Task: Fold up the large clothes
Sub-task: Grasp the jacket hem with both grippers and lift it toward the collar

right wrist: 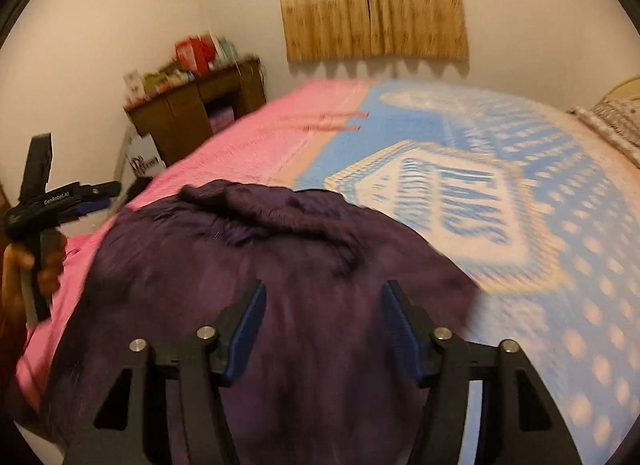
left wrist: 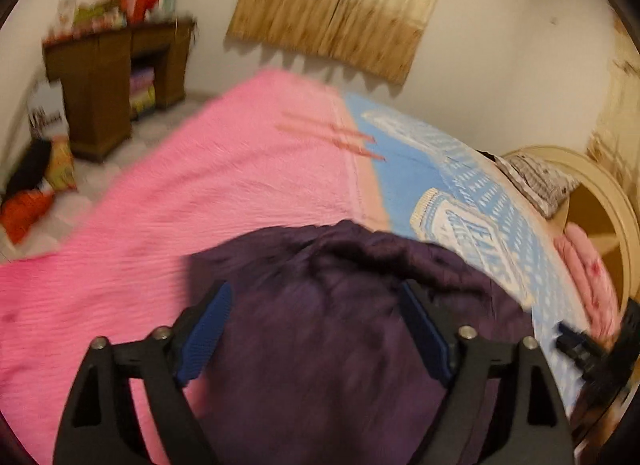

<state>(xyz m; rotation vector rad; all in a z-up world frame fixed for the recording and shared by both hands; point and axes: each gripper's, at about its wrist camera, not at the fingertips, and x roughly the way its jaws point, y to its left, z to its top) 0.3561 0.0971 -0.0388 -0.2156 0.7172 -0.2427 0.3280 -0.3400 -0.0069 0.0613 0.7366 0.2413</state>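
A dark purple garment (left wrist: 344, 325) lies bunched on the near part of the bed; it also shows in the right wrist view (right wrist: 280, 285). My left gripper (left wrist: 316, 301) is open above it, jaws wide apart with nothing between them. My right gripper (right wrist: 324, 301) is open above the same garment, also empty. The left gripper's body shows at the left edge of the right wrist view (right wrist: 44, 205), held in a hand. Part of the right gripper shows at the right edge of the left wrist view (left wrist: 592, 349).
The bed carries a pink blanket (left wrist: 180, 205) and a blue and white patterned blanket (right wrist: 520, 205). A brown wooden desk (left wrist: 108, 77) with clutter stands by the far wall. Beige curtains (right wrist: 372, 1) hang behind. A pillow (left wrist: 536, 181) and headboard (left wrist: 600, 193) are at right.
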